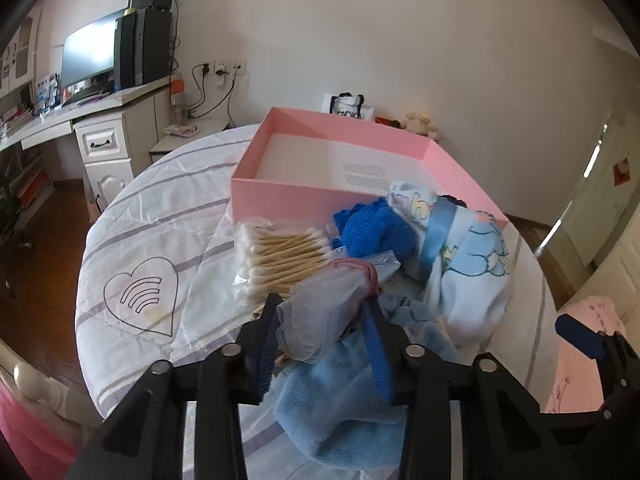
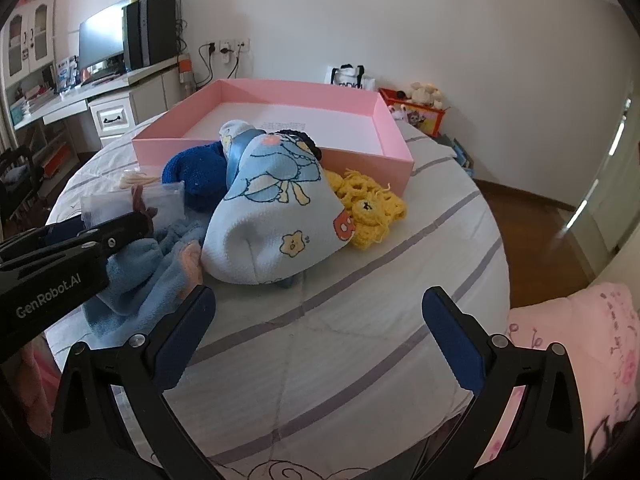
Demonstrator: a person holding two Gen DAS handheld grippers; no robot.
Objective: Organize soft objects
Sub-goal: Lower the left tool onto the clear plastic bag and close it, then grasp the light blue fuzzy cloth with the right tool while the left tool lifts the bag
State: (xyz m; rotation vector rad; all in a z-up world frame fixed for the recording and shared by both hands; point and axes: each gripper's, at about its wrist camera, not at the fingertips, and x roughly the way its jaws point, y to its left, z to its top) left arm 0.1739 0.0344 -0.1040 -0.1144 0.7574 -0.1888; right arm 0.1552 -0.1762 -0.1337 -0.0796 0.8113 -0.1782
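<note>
Pink box [image 1: 280, 194] is sitting empty at the far side of the bed [image 1: 132, 216], so nothing is sorted yet. Soft pile is waiting just in front of it: dark blue knit [image 1: 372, 232], cartoon fleece [image 2: 276, 216], yellow crochet piece [image 2: 372, 208], light blue towel [image 1: 332, 384]. Left gripper [image 1: 324, 320] is angling down, jaws clamping the gauzy pouch [image 1: 320, 304] beside the cotton swabs [image 1: 280, 256]. Right gripper [image 2: 320, 332] is hovering wide open over bare bedding, holding nothing.
</note>
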